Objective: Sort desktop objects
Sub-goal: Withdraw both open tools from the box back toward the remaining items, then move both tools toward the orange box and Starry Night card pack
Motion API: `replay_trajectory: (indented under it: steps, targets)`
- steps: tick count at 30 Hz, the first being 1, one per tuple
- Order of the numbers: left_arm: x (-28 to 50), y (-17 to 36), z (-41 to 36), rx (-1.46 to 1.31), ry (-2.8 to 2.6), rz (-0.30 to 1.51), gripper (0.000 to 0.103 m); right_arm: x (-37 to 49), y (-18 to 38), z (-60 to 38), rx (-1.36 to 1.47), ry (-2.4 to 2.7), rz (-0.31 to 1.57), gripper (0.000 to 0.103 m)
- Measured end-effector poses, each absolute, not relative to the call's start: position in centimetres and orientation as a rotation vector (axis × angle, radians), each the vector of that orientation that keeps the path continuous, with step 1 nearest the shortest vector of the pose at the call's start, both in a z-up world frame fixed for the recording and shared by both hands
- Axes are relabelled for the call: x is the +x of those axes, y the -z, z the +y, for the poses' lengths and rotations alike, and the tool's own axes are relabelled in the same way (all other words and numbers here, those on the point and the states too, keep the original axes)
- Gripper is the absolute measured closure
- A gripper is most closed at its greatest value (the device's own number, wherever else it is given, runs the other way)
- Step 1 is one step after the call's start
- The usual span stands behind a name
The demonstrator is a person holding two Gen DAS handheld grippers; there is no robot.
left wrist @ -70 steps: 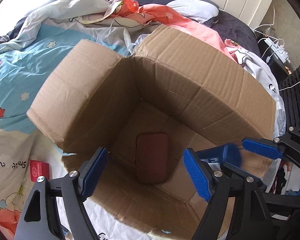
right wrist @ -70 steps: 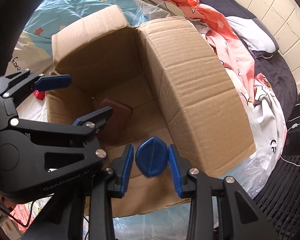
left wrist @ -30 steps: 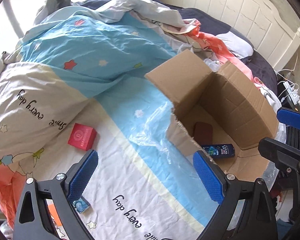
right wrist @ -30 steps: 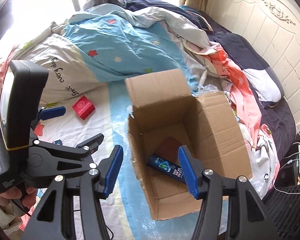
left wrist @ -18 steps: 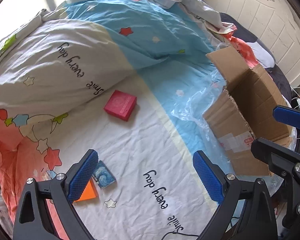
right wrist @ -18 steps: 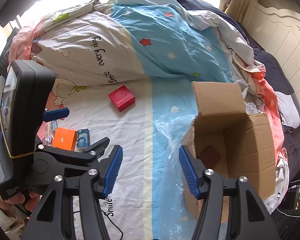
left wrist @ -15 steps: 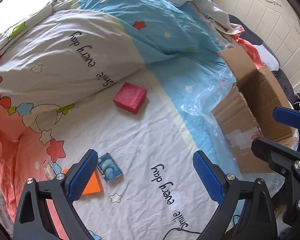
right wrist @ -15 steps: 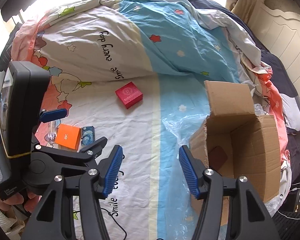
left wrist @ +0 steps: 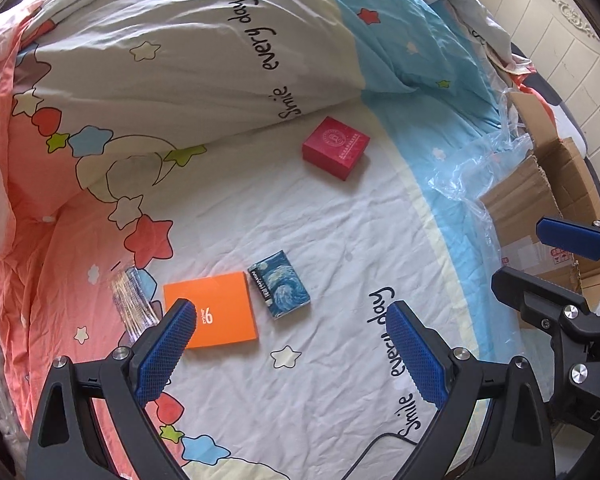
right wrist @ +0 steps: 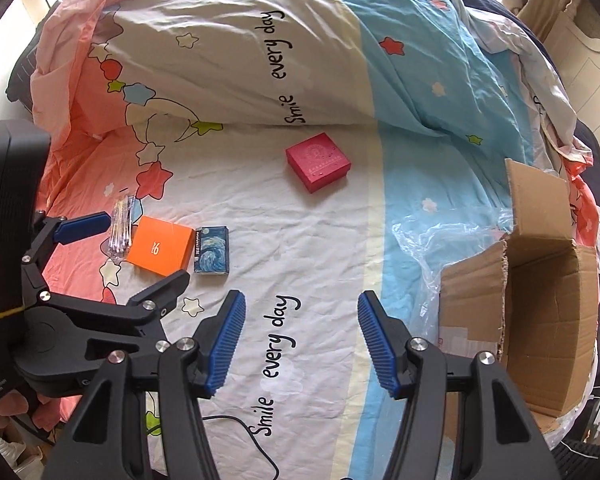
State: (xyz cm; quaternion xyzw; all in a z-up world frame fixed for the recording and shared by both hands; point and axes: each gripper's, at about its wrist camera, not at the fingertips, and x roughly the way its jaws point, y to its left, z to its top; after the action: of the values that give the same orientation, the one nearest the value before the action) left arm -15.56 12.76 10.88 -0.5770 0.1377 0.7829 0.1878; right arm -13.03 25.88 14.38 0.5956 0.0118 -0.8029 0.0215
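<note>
On the bedsheet lie a red box, an orange box, a blue starry-pattern box and a clear packet. My left gripper hangs open just above the orange and blue boxes, holding nothing. My right gripper is open over bare sheet, to the right of those boxes. The open cardboard box stands at the right; its inside is hidden from both views.
Crinkled clear plastic lies under and beside the cardboard box. A bunched quilt rises behind the items. A black cable runs across the sheet near the front edge. A hand holds the left gripper's handle.
Both grippers swung left, away from the cardboard box, and dropped lower over the sheet. The orange and blue boxes now sit right by the left gripper. The right gripper released a blue bottle into the box earlier.
</note>
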Motion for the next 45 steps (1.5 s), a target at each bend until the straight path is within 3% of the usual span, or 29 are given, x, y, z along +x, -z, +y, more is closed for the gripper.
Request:
replay_trajectory:
  steps: [45]
  targets:
    - [-20.4,-1.5,-1.1,-1.862,-2.300,0.167,0.005,-21.6,-5.5,19.0,1.931,2.406,0.148,0.048]
